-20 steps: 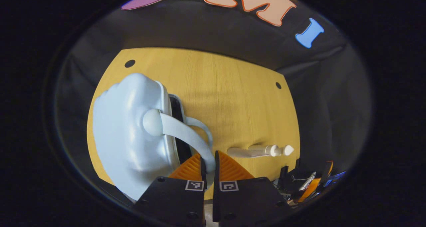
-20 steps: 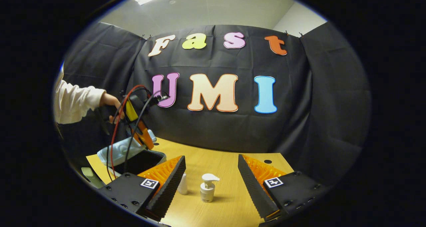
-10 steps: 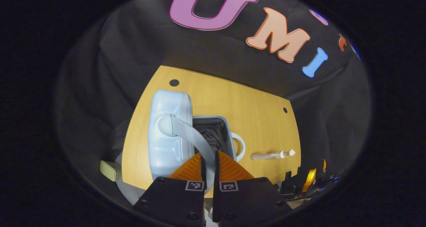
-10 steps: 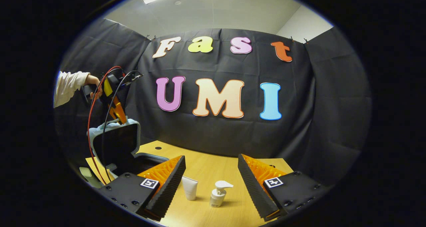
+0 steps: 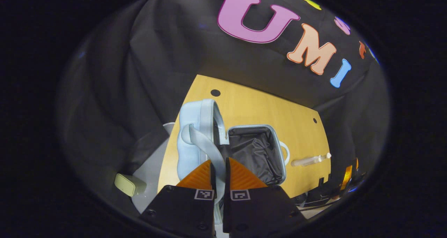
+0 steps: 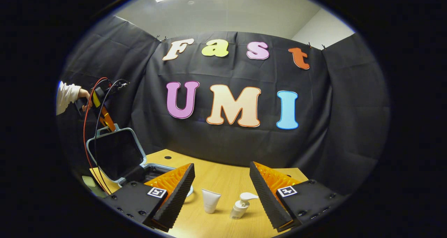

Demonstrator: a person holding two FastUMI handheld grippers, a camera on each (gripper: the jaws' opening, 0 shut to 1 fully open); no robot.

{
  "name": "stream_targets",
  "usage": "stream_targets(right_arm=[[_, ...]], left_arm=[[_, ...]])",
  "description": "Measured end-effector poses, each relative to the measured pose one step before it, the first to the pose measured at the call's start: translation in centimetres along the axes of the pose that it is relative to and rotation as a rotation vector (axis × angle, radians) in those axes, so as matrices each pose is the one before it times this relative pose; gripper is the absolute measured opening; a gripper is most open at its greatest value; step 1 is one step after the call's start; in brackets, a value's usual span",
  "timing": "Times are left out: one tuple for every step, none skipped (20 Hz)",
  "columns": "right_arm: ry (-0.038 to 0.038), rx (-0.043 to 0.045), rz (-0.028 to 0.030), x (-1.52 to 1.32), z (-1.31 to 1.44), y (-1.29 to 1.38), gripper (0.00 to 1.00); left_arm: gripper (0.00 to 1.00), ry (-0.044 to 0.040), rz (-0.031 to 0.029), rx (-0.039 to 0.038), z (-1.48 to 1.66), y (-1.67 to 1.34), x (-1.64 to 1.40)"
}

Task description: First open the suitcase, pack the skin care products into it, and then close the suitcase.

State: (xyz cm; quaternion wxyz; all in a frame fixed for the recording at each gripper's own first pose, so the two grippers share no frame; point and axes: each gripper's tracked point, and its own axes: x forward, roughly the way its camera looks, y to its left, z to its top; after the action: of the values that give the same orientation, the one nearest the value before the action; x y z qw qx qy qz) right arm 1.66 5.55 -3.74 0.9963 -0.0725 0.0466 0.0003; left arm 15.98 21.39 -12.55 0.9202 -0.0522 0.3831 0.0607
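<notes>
The light blue suitcase lid [image 5: 195, 140] stands upright, hinged off its base [image 5: 255, 154], which shows black lining. My left gripper [image 5: 219, 171] is shut on the lid's pale handle strap [image 5: 204, 145]. In the right gripper view the raised lid [image 6: 113, 152] shows its dark inside, and the left gripper [image 6: 104, 119] is at its top edge, held by a hand [image 6: 82, 93]. My right gripper [image 6: 221, 192] hovers open above the table. Beyond its fingers stand a white tube [image 6: 211, 200] and a white pump bottle [image 6: 241, 205]. The two also show as a pale pair [image 5: 310, 159] right of the suitcase.
The wooden table [image 6: 223, 175] has small dark holes [image 5: 215, 92] near its far edge. A pale green block [image 5: 130, 184] lies off the table's left side. Red and black cables [image 6: 89, 126] hang from the left gripper. Black cloth walls close in the table.
The left gripper has lifted the strap up and to the left, swinging the lid from partly open to upright and baring the lined base. The right gripper stayed open, shifting slightly.
</notes>
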Motion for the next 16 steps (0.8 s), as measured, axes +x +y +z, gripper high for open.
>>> stream_targets(right_arm=[[-0.00196, -0.00772, 0.00098, -0.040, 0.163, 0.514, 0.99], [-0.00387, -0.00634, 0.00172, -0.117, 0.195, 0.436, 0.99], [-0.00365, -0.00376, 0.00212, -0.070, 0.113, 0.425, 0.99], [0.00325, 0.00010, 0.00278, 0.035, -0.071, 0.462, 0.99], [0.00674, 0.00198, 0.00229, 0.024, -0.202, 0.276, 0.99], [0.00592, 0.00250, 0.00206, 0.014, -0.071, 0.348, 0.99], [0.00199, 0.00329, 0.00191, 0.038, -0.026, 0.222, 0.99], [0.00345, 0.00601, 0.00059, 0.079, -0.025, 0.221, 0.99], [0.00358, 0.00951, 0.00173, 0.190, -0.093, 0.142, 0.99], [0.00112, 0.01144, -0.00040, 0.113, 0.030, 0.151, 0.99], [0.00419, 0.01052, -0.00204, 0.056, -0.090, 0.117, 0.99], [0.00573, 0.00816, -0.00678, 0.171, -0.084, -0.094, 0.99], [0.00275, 0.00751, -0.00961, 0.163, -0.088, -0.245, 0.99], [0.00244, 0.00845, -0.00618, 0.140, 0.077, -0.101, 0.99], [0.00743, 0.00855, -0.00706, 0.147, -0.215, -0.169, 1.00], [0.00685, 0.00710, -0.00410, 0.130, -0.110, -0.002, 1.00]], left_arm=[[0.03, -0.00776, 0.01745, -0.00365, 0.036, 1.118, 0.088], [0.02, -0.00688, 0.01096, -0.01330, -0.097, 0.786, 0.188], [0.02, -0.01238, 0.00174, -0.02265, 0.038, 0.696, 0.255], [0.03, -0.01117, -0.00293, -0.03037, -0.101, 0.652, 0.246], [0.03, -0.00652, 0.00092, -0.02753, -0.145, 0.645, 0.192], [0.02, -0.01303, -0.00306, -0.02592, -0.121, 0.683, 0.485], [0.02, -0.01214, -0.00834, -0.02540, -0.176, 0.689, 0.559], [0.02, -0.00671, -0.00327, -0.02320, -0.614, 1.237, 0.441], [0.02, -0.00907, -0.00223, -0.02147, -0.480, 1.114, 0.518], [0.02, -0.00033, -0.00448, -0.02402, -0.729, 1.218, 0.766], [0.02, -0.00019, 0.00131, -0.02413, -0.571, 0.967, 0.484], [0.02, -0.00001, 0.00103, -0.02277, -0.528, 1.108, 0.482], [0.02, -0.00179, -0.00374, -0.02303, -0.487, 0.764, 0.474], [0.02, 0.00456, -0.00169, -0.02359, -0.577, 0.778, 0.805], [0.02, 0.00625, 0.00071, -0.01886, -0.622, 0.693, 0.710], [0.02, 0.00478, 0.00142, -0.00837, -0.574, 0.979, 0.553]])
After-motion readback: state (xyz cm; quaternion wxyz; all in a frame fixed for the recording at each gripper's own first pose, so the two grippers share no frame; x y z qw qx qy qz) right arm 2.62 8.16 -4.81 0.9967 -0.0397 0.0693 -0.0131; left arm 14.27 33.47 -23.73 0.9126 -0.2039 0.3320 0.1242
